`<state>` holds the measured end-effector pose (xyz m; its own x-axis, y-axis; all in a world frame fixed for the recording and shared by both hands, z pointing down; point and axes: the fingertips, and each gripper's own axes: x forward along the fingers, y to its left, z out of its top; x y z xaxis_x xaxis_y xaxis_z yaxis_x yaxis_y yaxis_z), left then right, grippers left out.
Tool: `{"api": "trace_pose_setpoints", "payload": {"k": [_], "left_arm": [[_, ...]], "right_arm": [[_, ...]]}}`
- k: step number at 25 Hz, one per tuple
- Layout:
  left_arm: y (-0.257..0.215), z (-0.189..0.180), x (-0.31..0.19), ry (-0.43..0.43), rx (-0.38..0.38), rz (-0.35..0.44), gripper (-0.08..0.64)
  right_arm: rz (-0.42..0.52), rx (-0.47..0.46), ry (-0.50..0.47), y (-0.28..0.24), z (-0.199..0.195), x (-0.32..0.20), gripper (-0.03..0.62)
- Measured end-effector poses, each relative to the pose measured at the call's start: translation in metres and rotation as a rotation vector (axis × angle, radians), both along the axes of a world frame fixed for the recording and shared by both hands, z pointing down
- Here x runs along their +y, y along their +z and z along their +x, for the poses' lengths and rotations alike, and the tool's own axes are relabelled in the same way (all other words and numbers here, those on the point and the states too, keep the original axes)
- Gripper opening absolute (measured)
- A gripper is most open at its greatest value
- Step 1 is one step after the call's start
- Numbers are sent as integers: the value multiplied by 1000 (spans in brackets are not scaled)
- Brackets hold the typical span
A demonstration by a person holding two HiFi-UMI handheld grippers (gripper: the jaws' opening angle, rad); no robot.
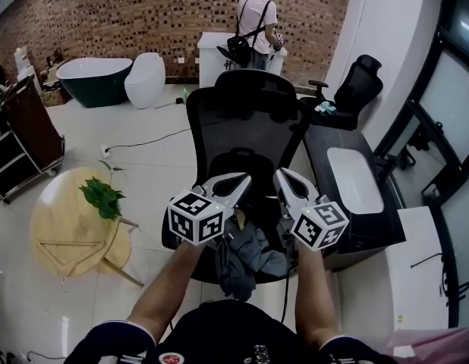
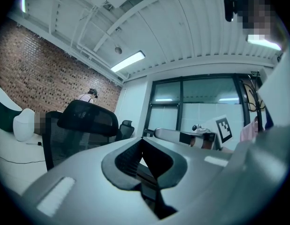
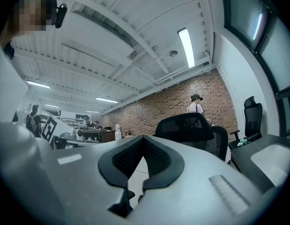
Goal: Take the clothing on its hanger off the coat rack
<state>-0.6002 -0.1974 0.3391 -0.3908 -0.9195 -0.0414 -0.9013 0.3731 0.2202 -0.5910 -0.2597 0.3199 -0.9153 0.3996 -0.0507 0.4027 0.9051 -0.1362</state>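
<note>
1. Clothing (image 1: 246, 268): grey, lies heaped on the seat of the black office chair (image 1: 246, 120); no hanger or coat rack anywhere in view.
2. Left tool (image 1: 244, 179): closed tip to tip, gripping nothing; held level above the seat, pointing towards the backrest.
3. Right tool (image 1: 281, 174): likewise pinched closed and empty, just beside the left, pointing the same way.
4. Likely reason for the paired, empty pose: nothing to carry at present, with the garment resting loose on the chair rather than hanging.
5. Looks like a pause outside the task proper, with the rack out of sight.
</note>
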Motion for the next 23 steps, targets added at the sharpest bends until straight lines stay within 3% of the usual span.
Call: {"api": "trace_pose_setpoints", "payload": {"k": [23], "left_arm": [[8,7,3,2,7,-15,12]], "right_arm": [[-6,-26,-52,-11,6,12,2]]}}
